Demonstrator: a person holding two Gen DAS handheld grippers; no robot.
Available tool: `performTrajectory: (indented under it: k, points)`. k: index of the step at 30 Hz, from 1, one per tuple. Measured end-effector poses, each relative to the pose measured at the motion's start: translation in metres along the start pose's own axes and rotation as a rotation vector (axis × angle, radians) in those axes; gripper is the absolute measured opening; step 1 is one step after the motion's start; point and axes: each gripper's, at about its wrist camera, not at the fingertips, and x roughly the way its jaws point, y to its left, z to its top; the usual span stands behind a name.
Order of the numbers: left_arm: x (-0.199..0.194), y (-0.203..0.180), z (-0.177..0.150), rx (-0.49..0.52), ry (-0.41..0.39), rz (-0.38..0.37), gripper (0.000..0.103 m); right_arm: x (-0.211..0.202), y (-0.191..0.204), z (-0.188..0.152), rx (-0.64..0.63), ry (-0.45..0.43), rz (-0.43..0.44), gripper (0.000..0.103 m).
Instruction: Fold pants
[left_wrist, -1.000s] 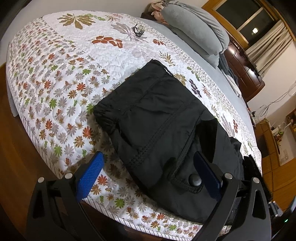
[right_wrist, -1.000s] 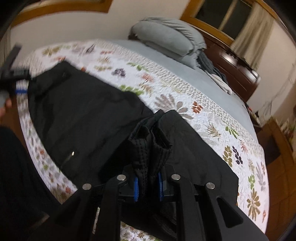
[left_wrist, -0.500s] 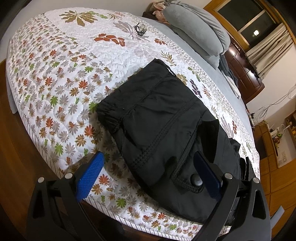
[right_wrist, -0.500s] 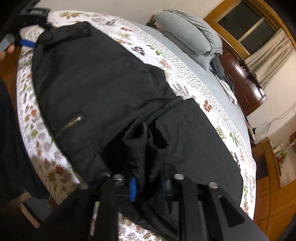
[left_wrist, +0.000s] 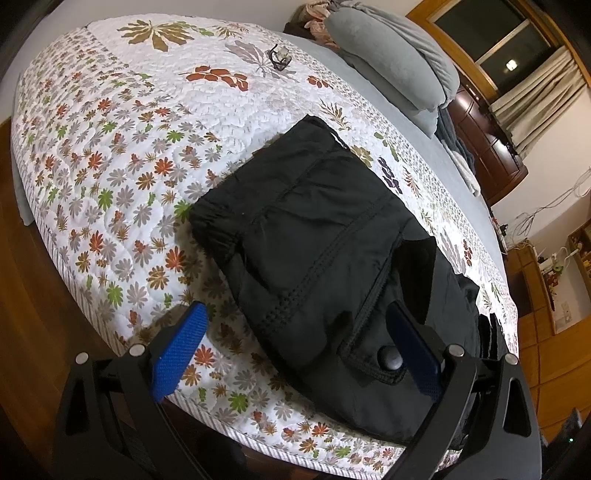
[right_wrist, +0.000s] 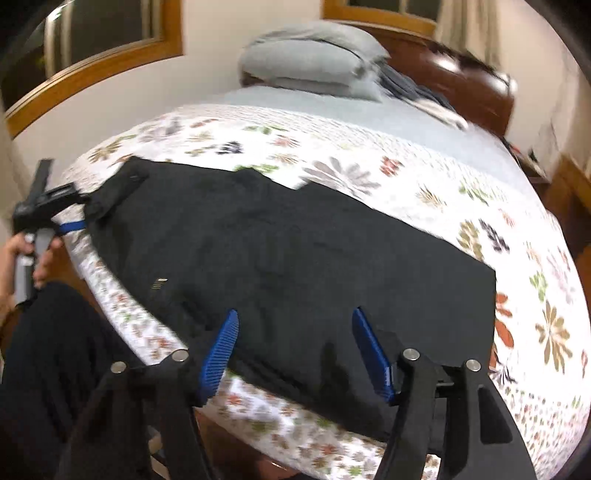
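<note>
Black pants lie folded on the floral quilt near the bed's front edge, waistband button toward me. My left gripper is open, its blue pads straddling the waist corner without clamping it. In the right wrist view the pants spread flat across the quilt. My right gripper is open and empty just above the near edge of the pants. The left gripper shows at far left by the waist end.
Grey pillows and folded bedding sit at the head of the bed. A small dark object lies on the quilt far back. A dark wooden cabinet and wood floor border the bed. The person's legs stand close.
My right gripper opened and let go of the bunched pant fabric, which now lies flat on the pants. The left gripper stayed open and hardly moved.
</note>
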Motion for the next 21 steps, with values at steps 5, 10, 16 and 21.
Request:
performTrajectory:
  k: [5, 10, 16, 21]
  points:
    - [-0.004, 0.009, 0.002, -0.039, -0.003, -0.035, 0.097, 0.040, -0.006, -0.020, -0.001, 0.136, -0.011, 0.066]
    - [-0.014, 0.046, 0.005, -0.231, -0.006, -0.159, 0.097, 0.034, 0.002, -0.013, -0.088, 0.161, -0.009, 0.064]
    - [-0.005, 0.067, 0.010, -0.426, 0.032, -0.375, 0.097, 0.018, -0.002, 0.063, -0.097, 0.184, 0.223, 0.075]
    - [0.017, 0.058, 0.009, -0.426, 0.048, -0.405, 0.097, 0.042, 0.030, 0.137, -0.143, 0.261, 0.440, 0.081]
